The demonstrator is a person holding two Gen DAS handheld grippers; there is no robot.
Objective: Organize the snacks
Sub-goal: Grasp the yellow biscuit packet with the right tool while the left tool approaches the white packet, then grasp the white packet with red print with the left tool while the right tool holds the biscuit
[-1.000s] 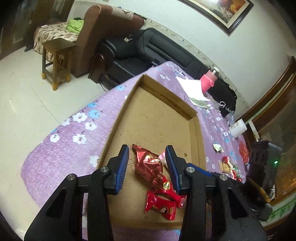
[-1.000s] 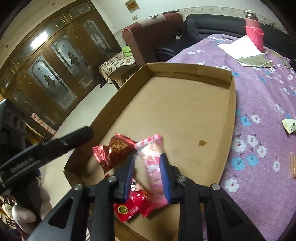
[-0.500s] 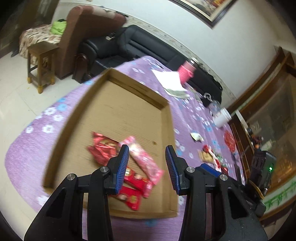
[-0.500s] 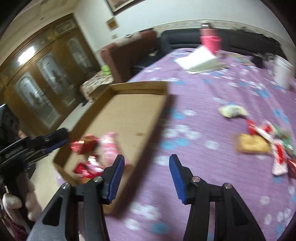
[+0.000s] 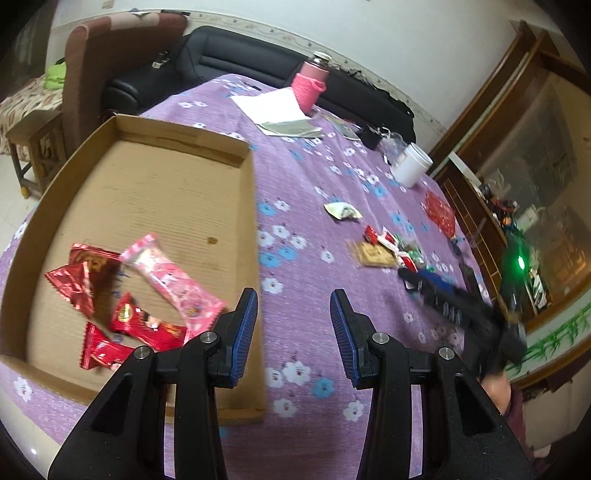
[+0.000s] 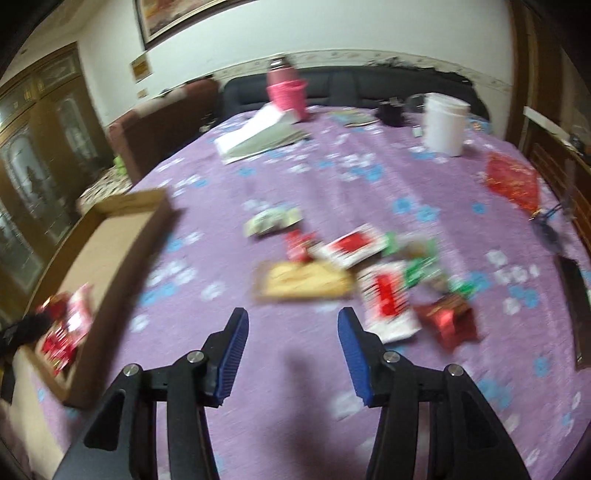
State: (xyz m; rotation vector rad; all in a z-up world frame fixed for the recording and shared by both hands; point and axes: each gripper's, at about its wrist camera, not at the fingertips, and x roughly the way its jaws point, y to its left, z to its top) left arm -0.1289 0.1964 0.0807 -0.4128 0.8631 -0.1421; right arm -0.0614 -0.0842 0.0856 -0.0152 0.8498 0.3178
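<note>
On the purple flowered tablecloth [image 6: 295,177], just ahead and slightly right of the right gripper [image 6: 291,332], lies the loose pile of wrapped snacks [image 6: 369,269], the flat tan biscuit packet [image 6: 303,282] nearest, lengthwise across the reach. Both grippers gape wide, empty; the left gripper [image 5: 293,321] hovers by the shallow cardboard tray [image 5: 255,206] and is farther from the pile.

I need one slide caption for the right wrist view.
Open right tool above purple tablecloth, facing scattered snacks.

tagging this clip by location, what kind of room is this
Most likely a home living room: a black leather sofa along the wall, a framed picture above it, and a table under a purple flowered cloth holding snacks.
</note>
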